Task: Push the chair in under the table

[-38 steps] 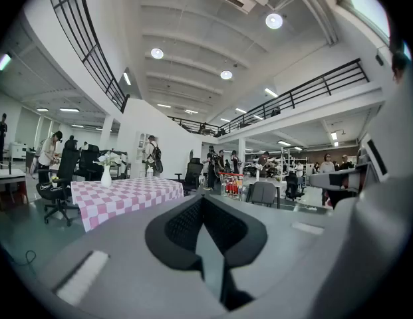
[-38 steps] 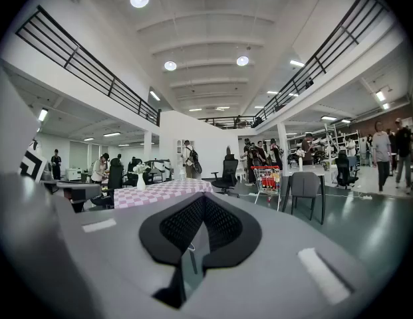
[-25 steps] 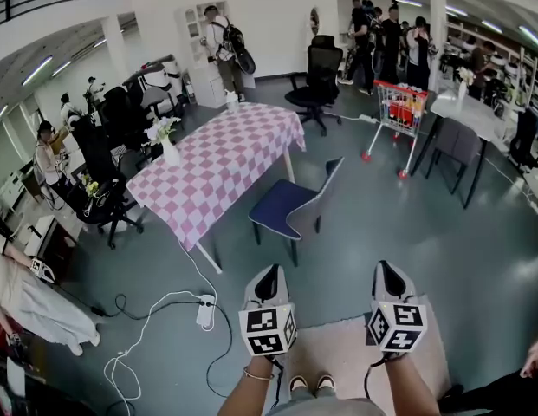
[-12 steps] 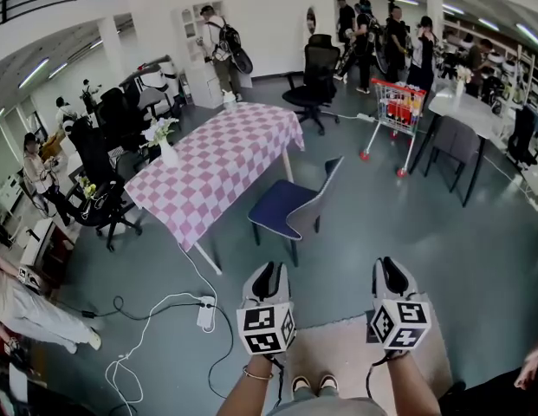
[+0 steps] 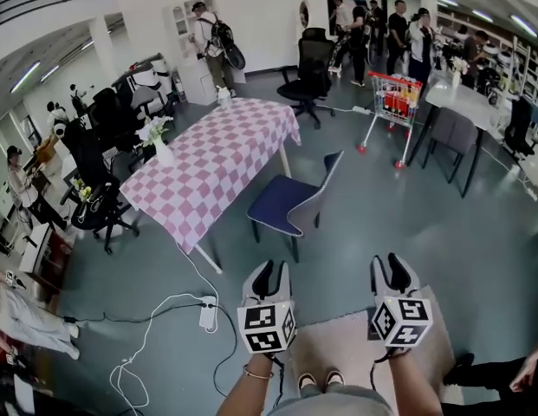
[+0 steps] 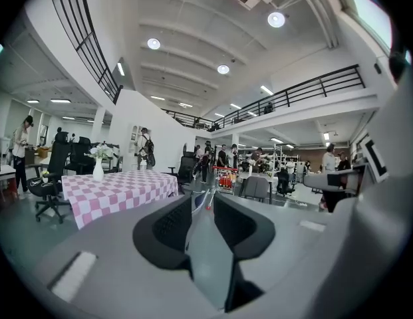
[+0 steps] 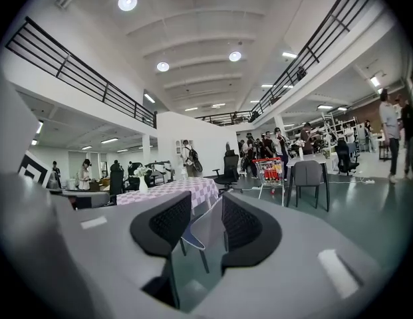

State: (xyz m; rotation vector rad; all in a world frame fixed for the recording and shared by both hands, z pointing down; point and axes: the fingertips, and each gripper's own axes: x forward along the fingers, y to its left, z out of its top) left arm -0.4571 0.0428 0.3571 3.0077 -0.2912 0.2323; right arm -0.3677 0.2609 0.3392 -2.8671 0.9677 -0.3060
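Note:
A chair with a blue seat and grey back stands pulled out from the table, which wears a pink-and-white check cloth. The seat faces the table's long right side. My left gripper and right gripper are held side by side well short of the chair, pointing toward it. Both pairs of jaws have just been opening and nothing is between them. The left gripper frames the table beyond it. In the right gripper view the gripper frames the distant chair.
A white vase of flowers stands on the table. A power strip with white cable lies on the floor left of me. A beige mat is underfoot. Behind the chair are a red shopping cart, black office chairs and people.
Both grippers' jaws have gone from shut to open. The grippers sit slightly further forward. People at the left edge have walked away leftward.

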